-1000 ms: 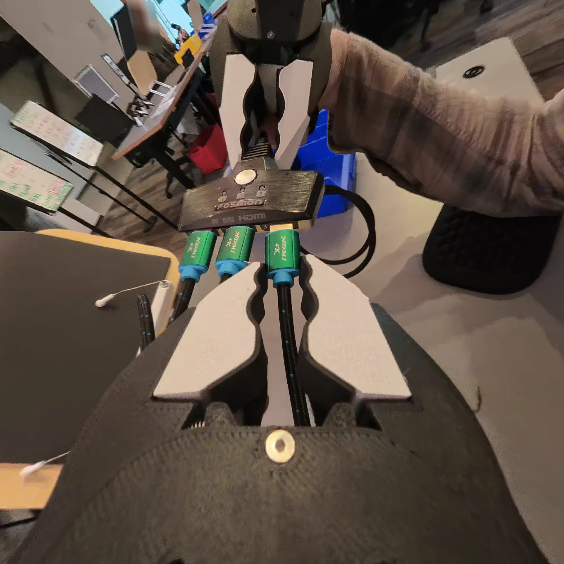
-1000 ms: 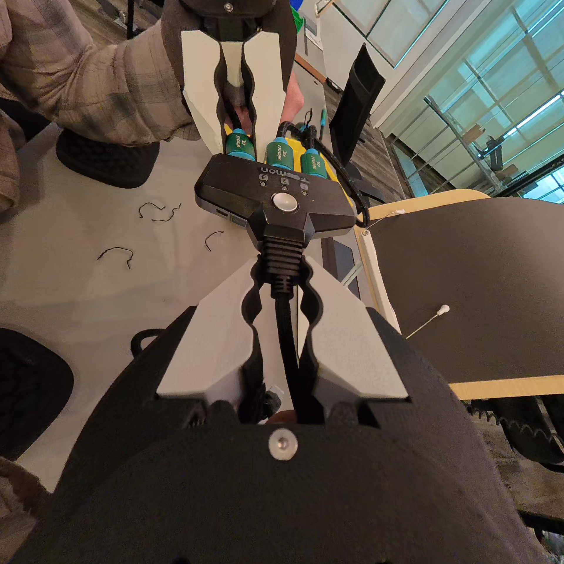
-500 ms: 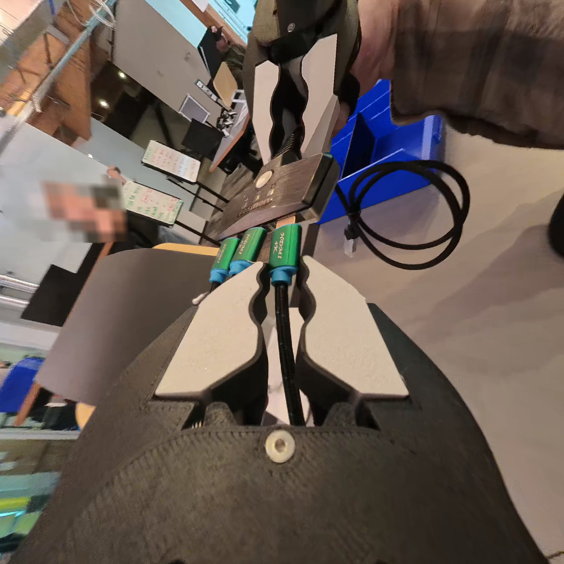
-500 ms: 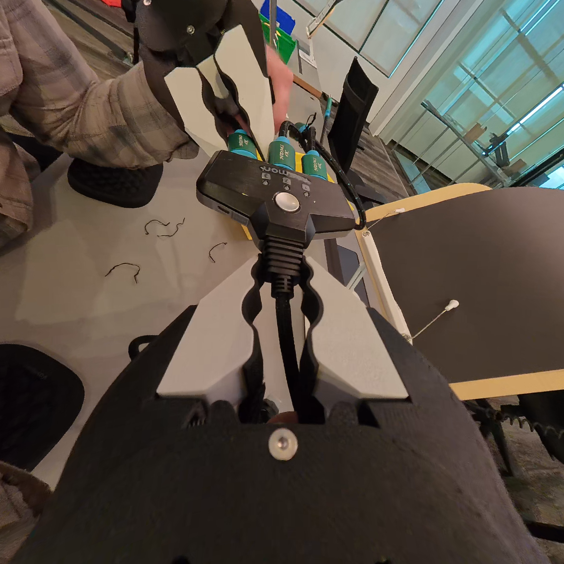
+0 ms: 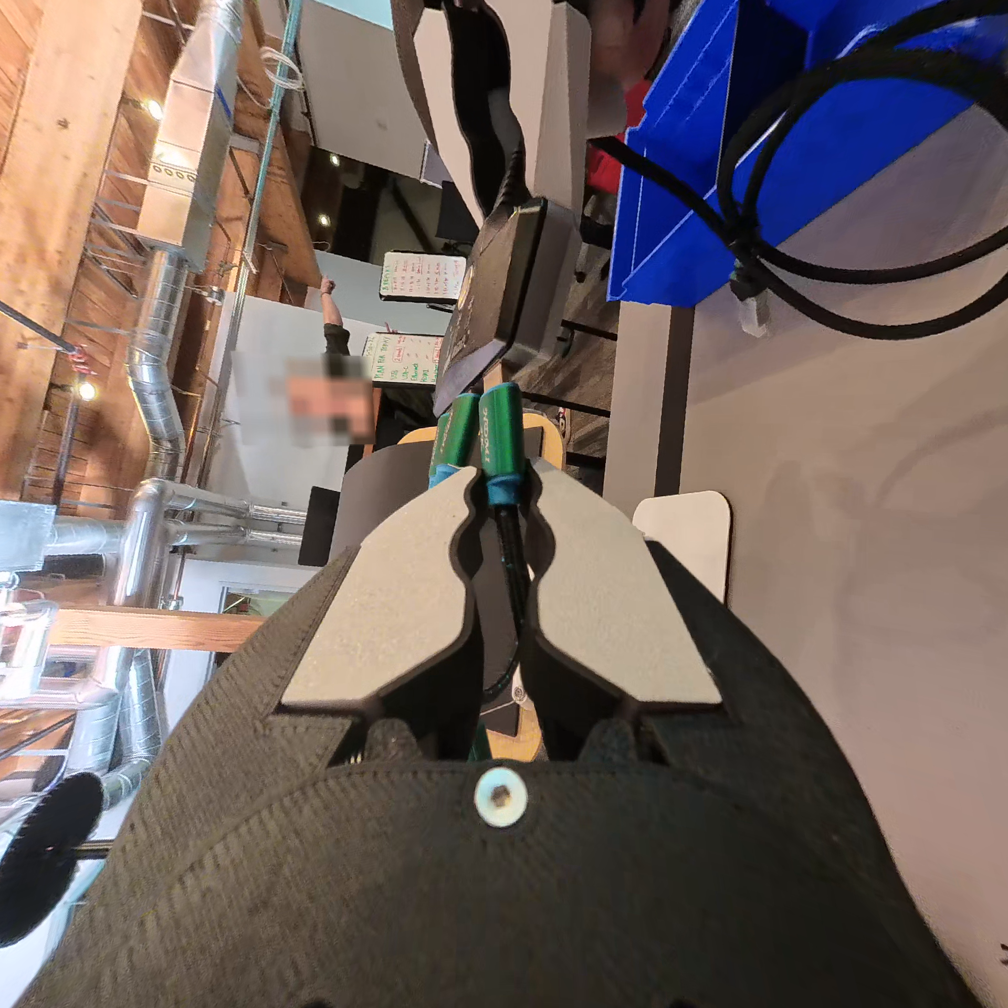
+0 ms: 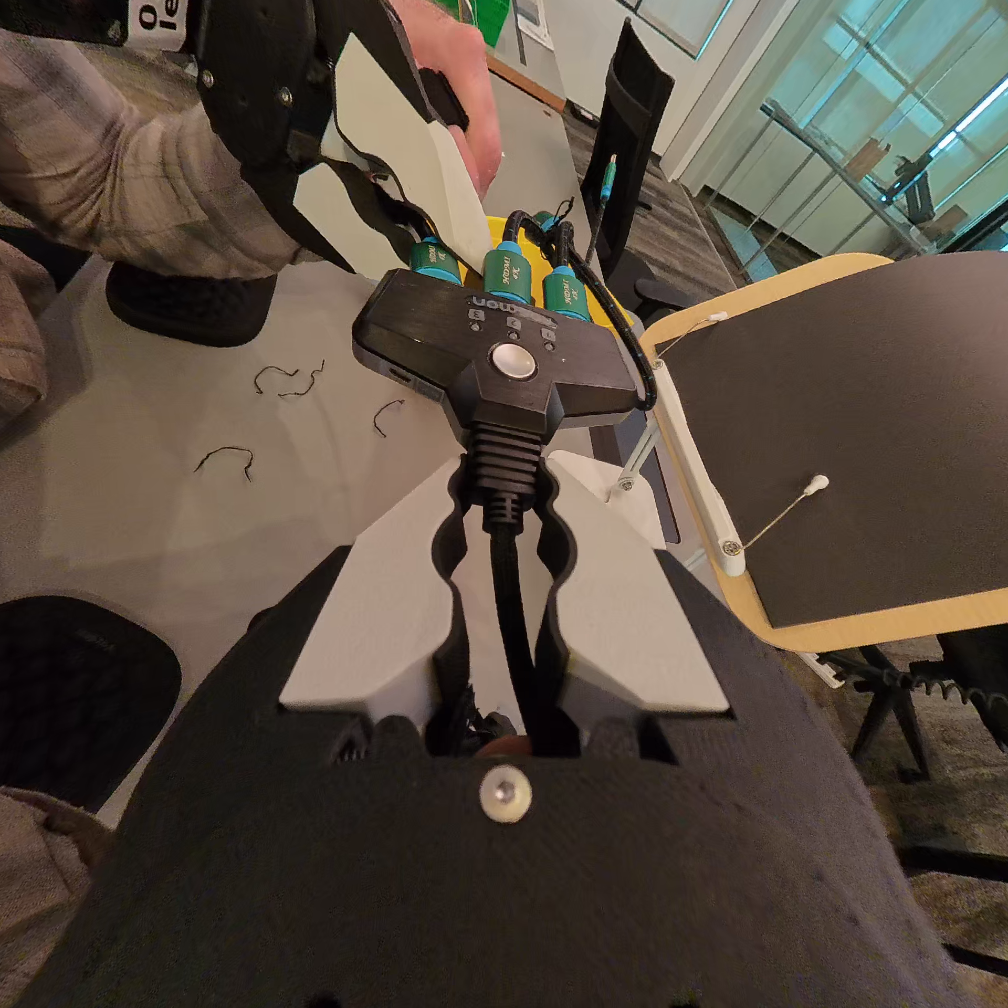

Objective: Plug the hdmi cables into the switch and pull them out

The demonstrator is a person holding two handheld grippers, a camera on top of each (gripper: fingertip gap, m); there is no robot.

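The black HDMI switch [image 6: 491, 338] is held above the table. My right gripper [image 6: 504, 469] is shut on the ribbed strain relief of its cable. Three green HDMI plugs [image 6: 507, 275] sit in a row at its far edge. My left gripper [image 5: 504, 474] is shut on the blue collar of the outer green plug [image 5: 499, 431], seen at the left of the row in the right wrist view [image 6: 433, 262]. The left gripper [image 6: 431, 245] appears there tilted over. In the left wrist view the switch [image 5: 502, 289] is nearly edge-on, with the right gripper [image 5: 515, 180] behind it.
A blue bin [image 5: 763, 163] and a coiled black cable [image 5: 818, 262] lie on the grey table [image 6: 163, 518]. Two black pads [image 6: 185, 305] [image 6: 71, 693] and thread scraps [image 6: 283, 376] lie there too. A black wood-rimmed panel [image 6: 818, 436] stands to the right. A person stands far behind. The grippers' ends are close to 8 centimeters from one another. Left tips and right tips are each some 30 centimeters from the black wood-rimmed panel [image 6: 818, 436].
My left gripper has rolled about a quarter turn while holding the plug, so its view has tipped sideways. In the right wrist view it leans over to the left. The right gripper keeps its hold.
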